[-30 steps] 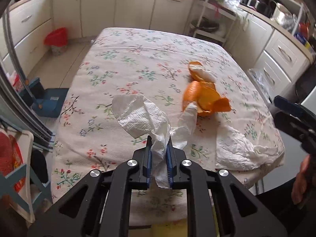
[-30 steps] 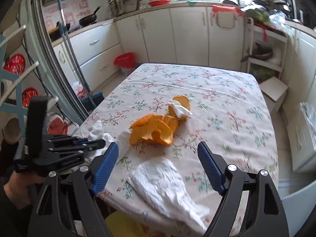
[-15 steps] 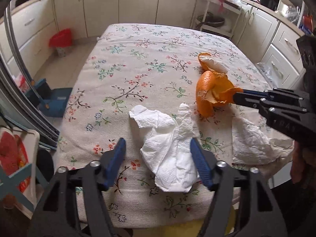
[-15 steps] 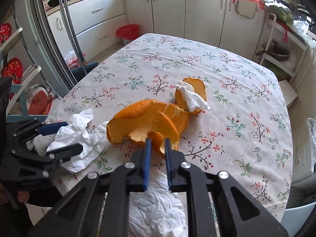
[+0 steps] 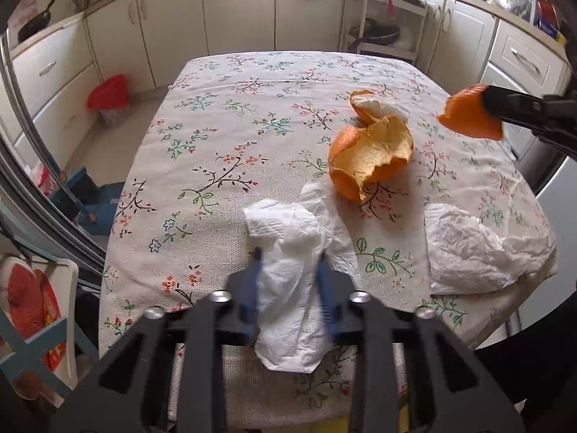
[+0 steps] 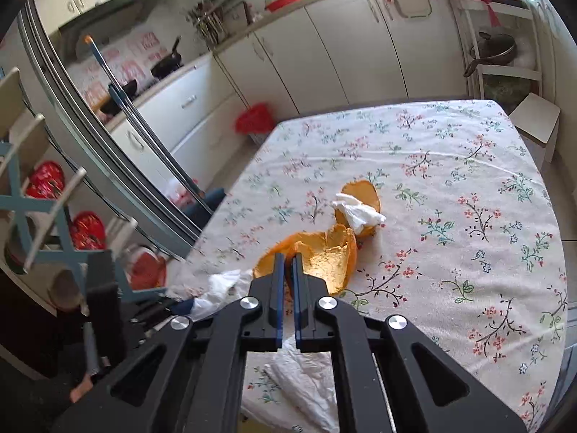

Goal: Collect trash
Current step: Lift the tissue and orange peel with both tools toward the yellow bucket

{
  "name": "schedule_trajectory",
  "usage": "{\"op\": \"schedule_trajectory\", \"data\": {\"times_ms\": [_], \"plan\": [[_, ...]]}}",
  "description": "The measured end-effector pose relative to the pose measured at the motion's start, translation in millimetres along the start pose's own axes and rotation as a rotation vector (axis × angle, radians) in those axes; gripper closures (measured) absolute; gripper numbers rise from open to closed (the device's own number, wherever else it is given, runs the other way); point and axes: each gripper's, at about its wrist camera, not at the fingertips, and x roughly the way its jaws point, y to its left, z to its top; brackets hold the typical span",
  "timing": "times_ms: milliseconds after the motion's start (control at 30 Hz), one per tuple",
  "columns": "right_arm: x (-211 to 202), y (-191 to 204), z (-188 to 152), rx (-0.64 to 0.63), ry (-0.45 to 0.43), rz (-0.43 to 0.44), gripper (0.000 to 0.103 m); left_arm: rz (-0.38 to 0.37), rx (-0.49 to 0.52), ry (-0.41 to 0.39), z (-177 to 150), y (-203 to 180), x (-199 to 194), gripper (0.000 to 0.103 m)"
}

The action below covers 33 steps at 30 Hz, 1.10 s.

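Peel piece (image 5: 468, 115) lifted; labels perhaps unreadable

The right gripper (image 6: 287, 258) was clamped on a piece of orange peel (image 6: 317, 259) above a floral tablecloth (image 6: 450, 195). Farther along lay a peel cup holding a white tissue (image 6: 355, 213). A crumpled napkin (image 6: 306, 382) lay beneath the gripper.

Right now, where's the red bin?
On the floor left of the table, against the cabinets: red bin at left in the left wrist view, upper middle in the right wrist view.
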Motion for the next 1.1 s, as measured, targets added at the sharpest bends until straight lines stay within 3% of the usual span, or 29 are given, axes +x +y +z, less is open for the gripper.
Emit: {"op": "schedule_trajectory", "data": {"times_ms": [33, 200, 467, 700, 1100], "plan": [[-4.6, 0.9, 0.4, 0.003, -0.016, 0.006, 0.098, -0.022, -0.021, 0.000, -0.1, 2.2, -0.1, 0.091], [-20.5, -3.2, 0.2, 0.029, -0.062, 0.032, 0.098, -0.129, -0.135, -0.042, -2.5, 12.8, -14.4, 0.093], [-40.5, 3.1, -14.4, 0.043, -0.098, 0.087, 0.098, -0.185, -0.154, -0.159, -4.1, 7.8, -57.7, 0.093], [-54.9, 12.3, -34.1, 0.056, -0.109, 0.134, 0.098, -0.201, -0.135, -0.214, -4.1, -2.7, -85.1, 0.093], [-74.7, 18.7, -60.6, 0.071, -0.113, 0.186, 0.098, -0.182, -0.110, -0.229, -24.1, -11.1, -110.6, 0.093]]}}
